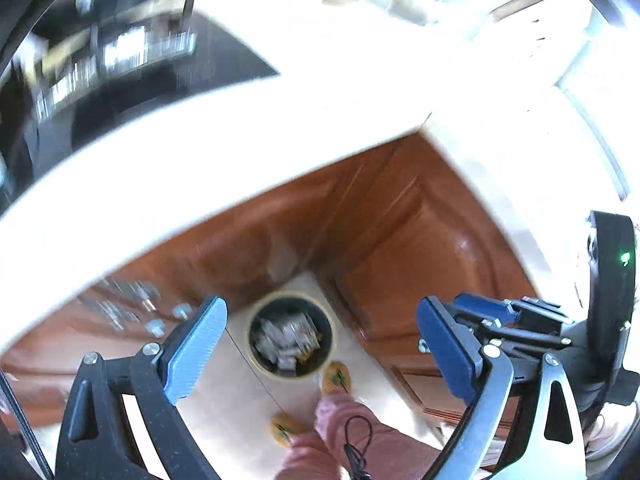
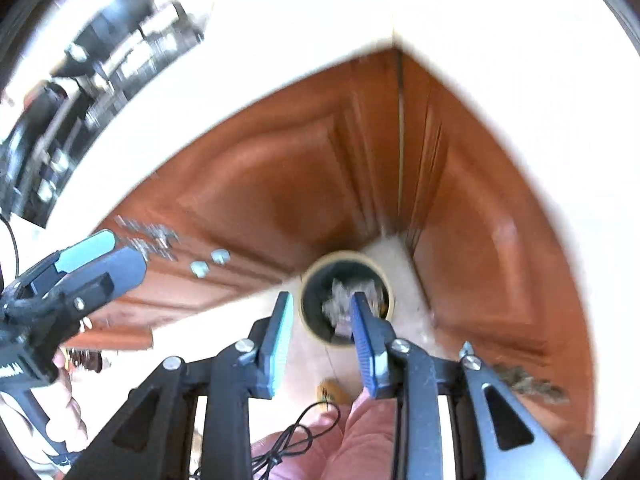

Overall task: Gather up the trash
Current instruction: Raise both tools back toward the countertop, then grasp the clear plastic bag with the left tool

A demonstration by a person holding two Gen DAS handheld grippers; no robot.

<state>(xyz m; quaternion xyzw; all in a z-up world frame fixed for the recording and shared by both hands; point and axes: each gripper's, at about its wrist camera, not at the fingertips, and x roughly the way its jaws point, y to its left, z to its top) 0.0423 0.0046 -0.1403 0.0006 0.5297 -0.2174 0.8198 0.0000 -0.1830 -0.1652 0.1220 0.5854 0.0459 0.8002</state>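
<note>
Trash (image 1: 289, 340) filling round bin (image 1: 260, 354), floor corner, wooden cabinets (image 2: 280, 184)

I see glossy reddish wood cabinet doors (image 2: 280, 184), a smooth pale countertop (image 1: 224, 148), crumpled paper-like trash (image 1: 286, 338) and ribbed blue plastic pads (image 1: 196, 350).

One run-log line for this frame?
left gripper: open, empty | right gripper: open, empty | bin: on floor, trash inside
</note>
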